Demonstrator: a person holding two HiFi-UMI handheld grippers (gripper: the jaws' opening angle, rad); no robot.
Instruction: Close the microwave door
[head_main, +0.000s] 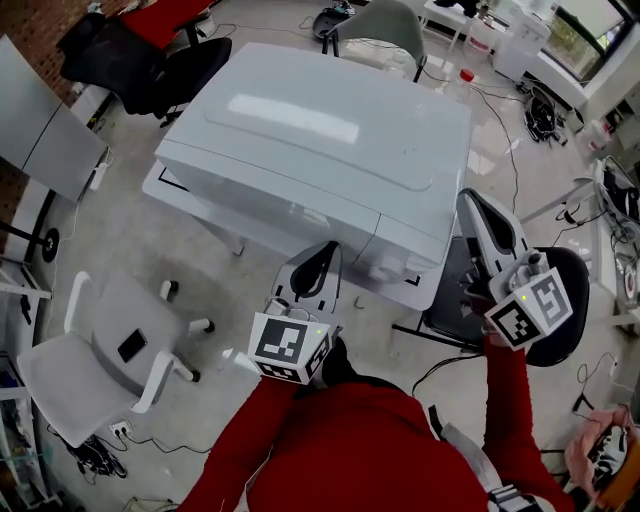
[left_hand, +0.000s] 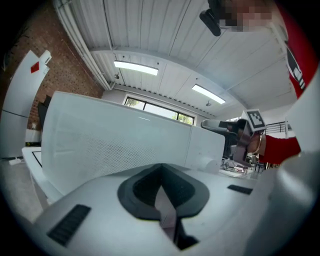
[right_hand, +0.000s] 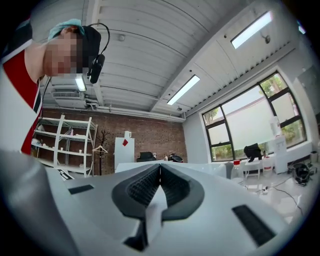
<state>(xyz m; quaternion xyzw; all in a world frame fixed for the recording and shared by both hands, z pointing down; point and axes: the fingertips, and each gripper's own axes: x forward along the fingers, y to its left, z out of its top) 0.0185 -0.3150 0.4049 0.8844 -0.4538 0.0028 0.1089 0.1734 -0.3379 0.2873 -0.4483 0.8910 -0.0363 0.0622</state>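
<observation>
A person in red sleeves faces a white microwave (head_main: 330, 140) on a white table (head_main: 160, 190), with a hand-held gripper in each hand.

The left hand-held gripper (head_main: 325, 258) sits at lower centre, just in front of the microwave's front face. Its jaws are pressed together with nothing between them. The right hand-held gripper (head_main: 475, 205) is at the right, beside the microwave's right end. Its jaws are also pressed together and empty, and its own view points up at the ceiling and a far brick wall.

To close the door well, the pressed-together left jaws should probably serve as a blunt pusher. They would press flat on the door's free edge and push straight in until it latches. The right gripper should stay out of the way.

The microwave fills the upper centre of the head view, a large glossy box seen from above. In the left gripper view its front (left_hand: 115, 145) shows a pale door with a dotted mesh window. A seam separates the door from a plain control panel (left_hand: 207, 145) with a round knob (left_hand: 205, 164). From these angles the door looks flush or nearly so. Whether it has latched cannot be told.
</observation>
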